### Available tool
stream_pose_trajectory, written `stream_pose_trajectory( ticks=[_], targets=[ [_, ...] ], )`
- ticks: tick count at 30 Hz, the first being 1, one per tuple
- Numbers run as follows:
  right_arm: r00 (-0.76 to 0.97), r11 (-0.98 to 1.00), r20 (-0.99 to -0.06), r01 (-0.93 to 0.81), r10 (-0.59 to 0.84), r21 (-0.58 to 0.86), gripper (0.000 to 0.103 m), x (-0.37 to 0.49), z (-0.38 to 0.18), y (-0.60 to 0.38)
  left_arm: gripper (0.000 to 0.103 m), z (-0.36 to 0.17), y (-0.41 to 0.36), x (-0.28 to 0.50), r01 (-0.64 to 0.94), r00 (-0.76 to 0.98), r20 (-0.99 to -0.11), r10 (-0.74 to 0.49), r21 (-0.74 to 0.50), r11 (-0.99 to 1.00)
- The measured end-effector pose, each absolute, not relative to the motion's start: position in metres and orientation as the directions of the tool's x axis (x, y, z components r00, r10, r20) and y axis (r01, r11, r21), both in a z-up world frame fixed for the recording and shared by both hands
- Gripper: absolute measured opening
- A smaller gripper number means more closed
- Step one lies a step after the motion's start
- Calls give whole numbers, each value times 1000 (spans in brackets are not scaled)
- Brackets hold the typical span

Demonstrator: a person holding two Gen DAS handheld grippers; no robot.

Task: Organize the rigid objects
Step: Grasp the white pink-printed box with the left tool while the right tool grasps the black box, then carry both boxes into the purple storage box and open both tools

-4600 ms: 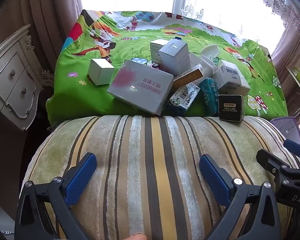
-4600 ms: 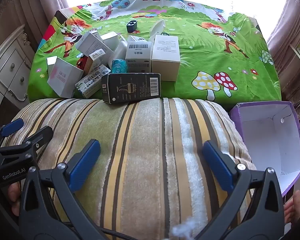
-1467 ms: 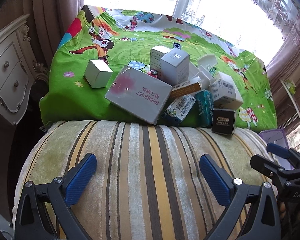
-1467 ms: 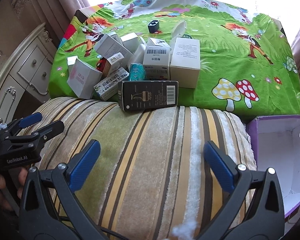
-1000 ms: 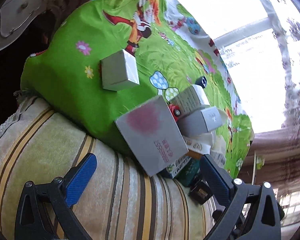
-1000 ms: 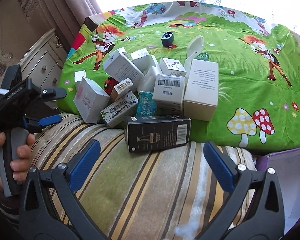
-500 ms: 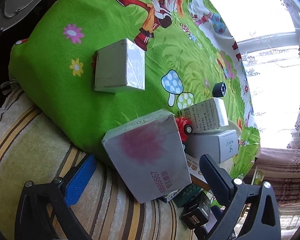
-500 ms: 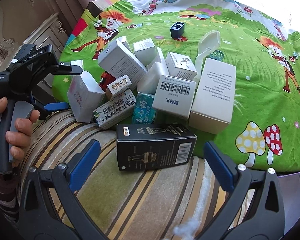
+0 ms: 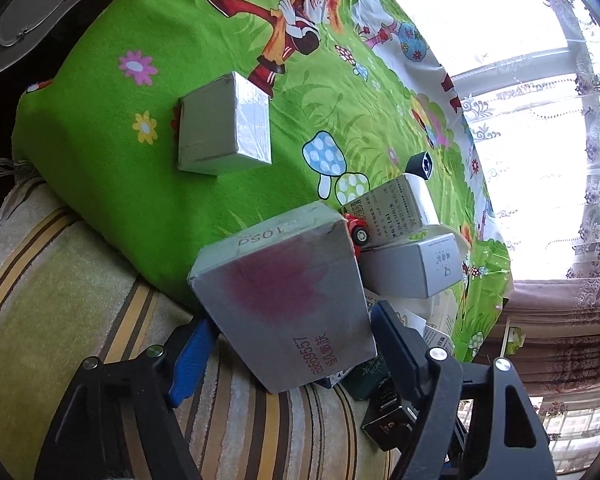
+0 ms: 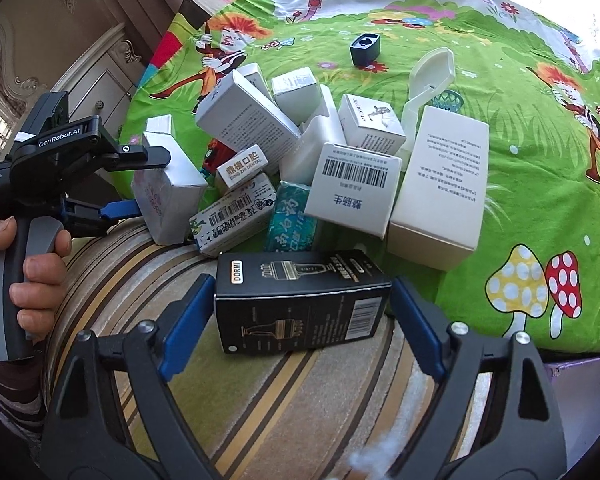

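Note:
A pile of small cartons lies on a green cartoon cloth [image 10: 500, 92] at the edge of a striped cushion [image 10: 300, 408]. My left gripper [image 9: 288, 344], turned on its side, is open with its blue pads either side of a grey box with a pink blotch [image 9: 284, 296]; that box also shows in the right wrist view [image 10: 168, 196]. My right gripper [image 10: 300, 312] is open and straddles a black DORMI box [image 10: 300, 304], pads close to both ends. The left gripper also shows in the right wrist view [image 10: 140, 184].
A lone grey box [image 9: 224, 128] sits apart on the cloth. A tall white box [image 10: 440, 184], a barcode box [image 10: 352, 188], a teal pack [image 10: 292, 216], a red toy car [image 9: 356, 228] and a black cap [image 10: 365, 50] lie in the pile. A white dresser [image 10: 100, 76] stands left.
Both grippers moved forward from over the cushion to the pile. The left one rolled sideways and closed in on the pink-blotch box. The right one came down around the black box.

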State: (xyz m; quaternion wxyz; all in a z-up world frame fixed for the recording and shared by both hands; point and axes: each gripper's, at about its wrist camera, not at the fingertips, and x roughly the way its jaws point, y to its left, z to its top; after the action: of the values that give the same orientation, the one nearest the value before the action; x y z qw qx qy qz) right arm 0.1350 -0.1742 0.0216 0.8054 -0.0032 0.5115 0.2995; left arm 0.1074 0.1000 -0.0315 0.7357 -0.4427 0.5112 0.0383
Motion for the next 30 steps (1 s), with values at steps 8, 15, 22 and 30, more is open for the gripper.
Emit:
stream_pose_trajectory(
  ticks=[8,15,22,30],
  targets=[
    [369,829,-776,-450,512,333,89,114,40,-197,76,-11,98,76,-453,542,-731,-414,-669,589],
    [441,852,-742,-389,505,349,89,90,54,-230,76,14,60,63,-333,541,-674,-503,-721,608],
    [530,898,-726,-277,439,341,89,58,62,-295,76,35,-8,71,-189,461,-627,-628,-761,621],
    [597,943,-747,-53,293,327,89,24,47,-396,76,45,-113,79,-6,324,-623,-712,-754,657]
  ],
)
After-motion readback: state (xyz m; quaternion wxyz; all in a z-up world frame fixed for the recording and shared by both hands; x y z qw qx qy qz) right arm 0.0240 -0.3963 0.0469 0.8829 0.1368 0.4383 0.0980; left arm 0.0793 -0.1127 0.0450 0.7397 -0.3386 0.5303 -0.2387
